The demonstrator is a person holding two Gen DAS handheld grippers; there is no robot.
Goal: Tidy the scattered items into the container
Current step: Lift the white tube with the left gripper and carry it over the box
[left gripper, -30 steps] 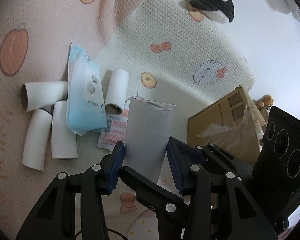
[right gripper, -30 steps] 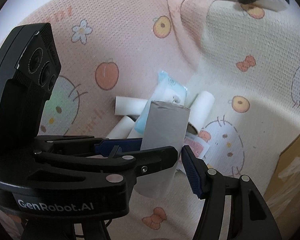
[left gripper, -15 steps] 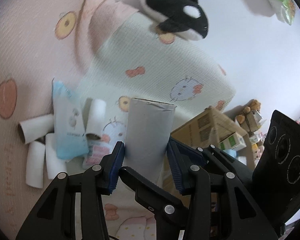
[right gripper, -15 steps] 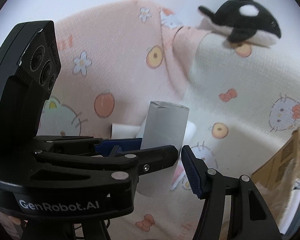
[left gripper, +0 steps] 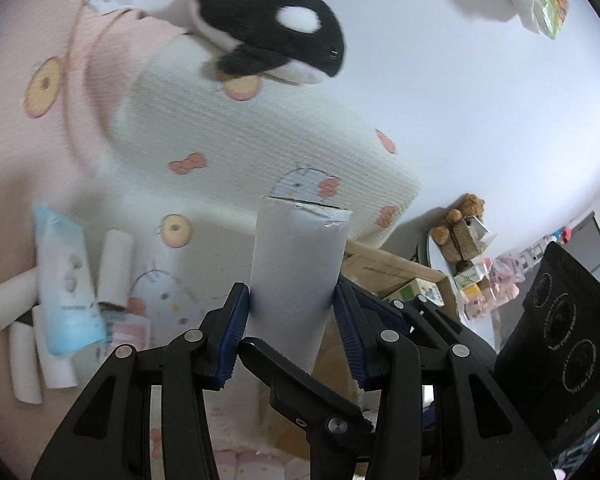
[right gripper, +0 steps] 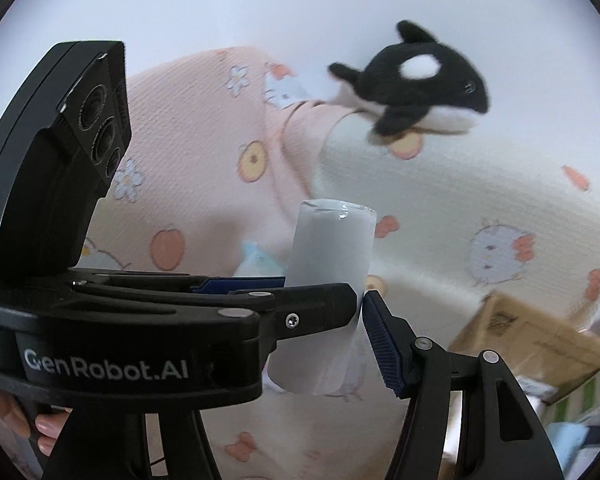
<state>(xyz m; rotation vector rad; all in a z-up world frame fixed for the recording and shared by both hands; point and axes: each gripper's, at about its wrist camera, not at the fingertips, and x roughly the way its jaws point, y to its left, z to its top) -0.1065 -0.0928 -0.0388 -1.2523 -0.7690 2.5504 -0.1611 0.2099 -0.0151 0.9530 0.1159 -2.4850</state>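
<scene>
paper tube [left gripper: 298, 276] upright – clamped between left tongs [left gripper: 296, 328] | right tongs [right gripper: 320, 304] pinch it too | cardboard box [left gripper: 396, 276] just behind – cartons inside

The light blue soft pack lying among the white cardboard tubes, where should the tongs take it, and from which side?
Across its narrow width, mid-length, from above. The light blue soft pack lies flat and long between the white cardboard tubes, so probably only its long edges are close enough to pinch.
</scene>
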